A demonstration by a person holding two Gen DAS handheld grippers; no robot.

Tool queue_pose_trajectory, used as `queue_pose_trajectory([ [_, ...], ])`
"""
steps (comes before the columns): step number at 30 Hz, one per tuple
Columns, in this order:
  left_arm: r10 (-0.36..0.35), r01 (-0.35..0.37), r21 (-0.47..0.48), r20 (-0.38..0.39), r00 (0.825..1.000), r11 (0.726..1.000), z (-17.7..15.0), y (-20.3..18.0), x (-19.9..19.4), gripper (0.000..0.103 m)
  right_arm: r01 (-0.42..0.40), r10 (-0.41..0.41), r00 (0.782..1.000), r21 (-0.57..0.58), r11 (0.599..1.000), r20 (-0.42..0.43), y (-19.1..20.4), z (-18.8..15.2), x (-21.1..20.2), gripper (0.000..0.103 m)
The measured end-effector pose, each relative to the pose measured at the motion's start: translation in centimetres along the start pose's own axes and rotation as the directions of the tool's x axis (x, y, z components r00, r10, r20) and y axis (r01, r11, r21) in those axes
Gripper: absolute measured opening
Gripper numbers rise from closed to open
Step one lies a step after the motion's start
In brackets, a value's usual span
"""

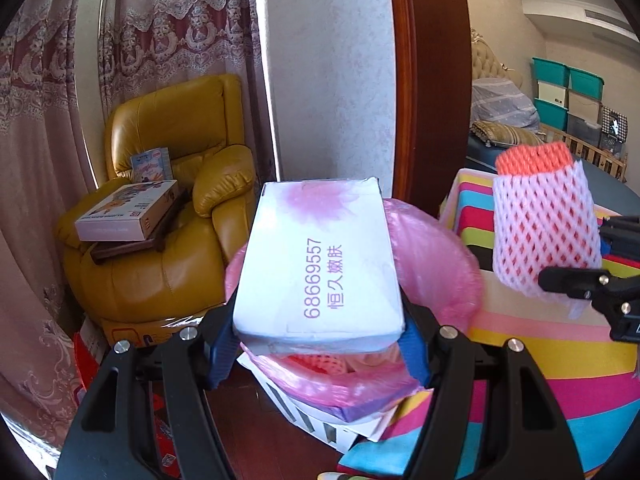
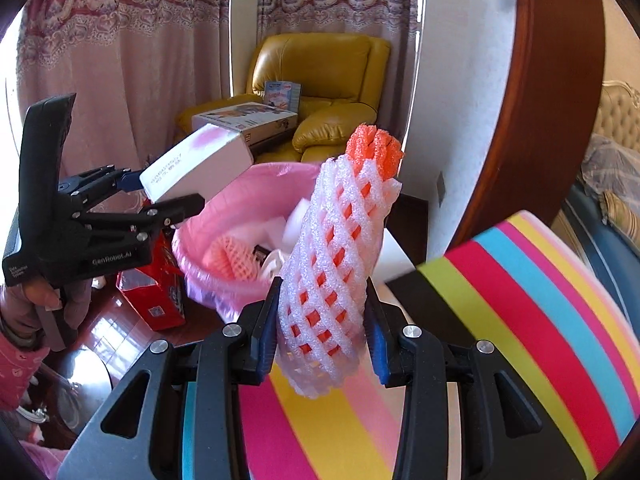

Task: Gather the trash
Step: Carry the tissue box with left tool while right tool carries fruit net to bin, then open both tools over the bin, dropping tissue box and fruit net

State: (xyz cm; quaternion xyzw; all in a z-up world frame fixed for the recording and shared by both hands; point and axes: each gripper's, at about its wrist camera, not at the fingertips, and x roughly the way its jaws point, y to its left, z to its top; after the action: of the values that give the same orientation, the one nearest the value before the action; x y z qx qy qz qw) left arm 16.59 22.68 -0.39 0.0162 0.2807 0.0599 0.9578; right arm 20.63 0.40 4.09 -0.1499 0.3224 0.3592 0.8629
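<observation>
My left gripper [image 1: 318,344] is shut on a white box with pink print [image 1: 320,256] and holds it over the bin lined with a pink bag [image 1: 432,248]. The box [image 2: 200,164] and the left gripper [image 2: 160,192] also show in the right wrist view, above the bin's left rim [image 2: 264,176]. My right gripper [image 2: 324,340] is shut on a white and orange foam net sleeve [image 2: 336,248], upright, just right of the bin. The sleeve also shows in the left wrist view [image 1: 540,220]. Foam netting lies inside the bin [image 2: 236,258].
A table with a striped colourful cloth [image 2: 520,300] is right of the bin. A yellow leather armchair [image 1: 172,208] with boxes on it stands behind. A red carton [image 2: 156,288] sits on the floor left of the bin. A wooden door frame [image 1: 428,80] stands behind.
</observation>
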Motion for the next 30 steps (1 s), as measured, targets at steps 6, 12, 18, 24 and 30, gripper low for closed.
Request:
queue_pose_trajectory([
  [6,-0.008,0.008,-0.021,-0.024,1.000,1.000,0.4,1.8,2.0,0.065,-0.013,0.013,1.000,-0.030,0.999,-0.011,0.7,2.7,2.6,0.037],
  [12,-0.006,0.005,-0.044,-0.033,0.999,0.999,1.1,2.9,3.5,0.065,-0.020,0.018,1.000,-0.070,0.997,-0.025,1.6,3.9,4.1,0.038],
  [18,-0.023,0.021,-0.059,-0.030,0.999,0.998,2.0,3.0,4.4,0.066,-0.022,0.023,1.000,-0.085,0.996,0.005,1.8,4.8,5.1,0.044],
  [24,0.018,-0.018,-0.104,0.000,1.000,0.994,2.1,4.0,4.2,0.089,0.015,-0.007,0.997,-0.098,0.995,0.083,1.8,4.6,4.7,0.084],
  [30,0.139,-0.135,-0.056,0.080,0.987,0.989,1.1,4.5,1.0,0.098,0.013,-0.009,0.985,-0.019,1.000,0.175,0.7,3.2,0.3,0.084],
])
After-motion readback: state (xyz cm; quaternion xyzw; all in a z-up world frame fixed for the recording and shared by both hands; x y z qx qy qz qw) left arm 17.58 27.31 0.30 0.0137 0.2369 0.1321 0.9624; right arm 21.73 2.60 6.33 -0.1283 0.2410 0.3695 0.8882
